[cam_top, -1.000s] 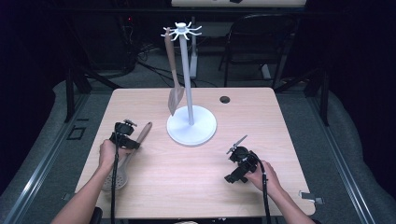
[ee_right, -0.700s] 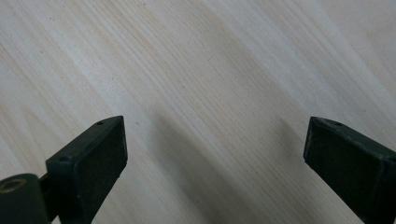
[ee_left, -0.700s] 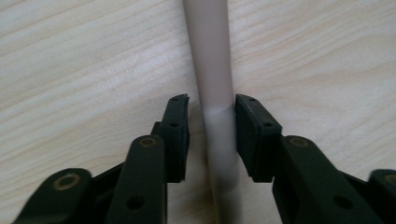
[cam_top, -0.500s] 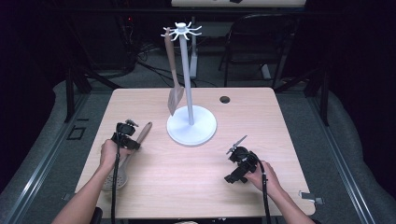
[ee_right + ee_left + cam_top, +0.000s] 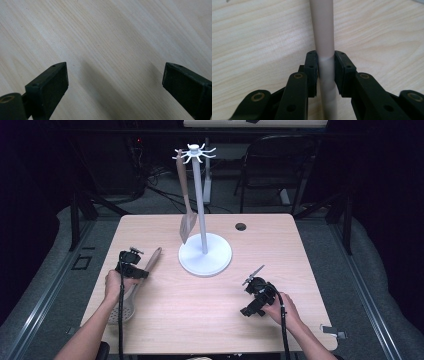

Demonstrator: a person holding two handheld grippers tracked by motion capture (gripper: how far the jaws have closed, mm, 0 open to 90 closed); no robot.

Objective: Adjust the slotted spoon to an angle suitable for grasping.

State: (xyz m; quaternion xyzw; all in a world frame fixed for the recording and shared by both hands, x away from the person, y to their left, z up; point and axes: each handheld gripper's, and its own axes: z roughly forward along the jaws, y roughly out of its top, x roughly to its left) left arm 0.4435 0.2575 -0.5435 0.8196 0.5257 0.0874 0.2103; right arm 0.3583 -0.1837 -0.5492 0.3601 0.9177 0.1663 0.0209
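Observation:
A pale slotted spoon (image 5: 152, 258) lies on the wooden table (image 5: 210, 315) at the left, its perforated head toward the person. My left gripper (image 5: 132, 269) is shut on the spoon's handle (image 5: 324, 37), and in the left gripper view both pads press its sides (image 5: 325, 67). A white utensil stand (image 5: 205, 255) rises mid-table, and a beige spatula (image 5: 185, 210) hangs from its top hooks. At the front right, my right gripper (image 5: 256, 294) is open over bare wood, with nothing between its fingers (image 5: 115, 82).
A small dark round hole (image 5: 240, 226) sits in the table behind the stand. A black chair (image 5: 280, 165) and cables stand on the floor beyond the far edge. Bare wood lies between the two hands.

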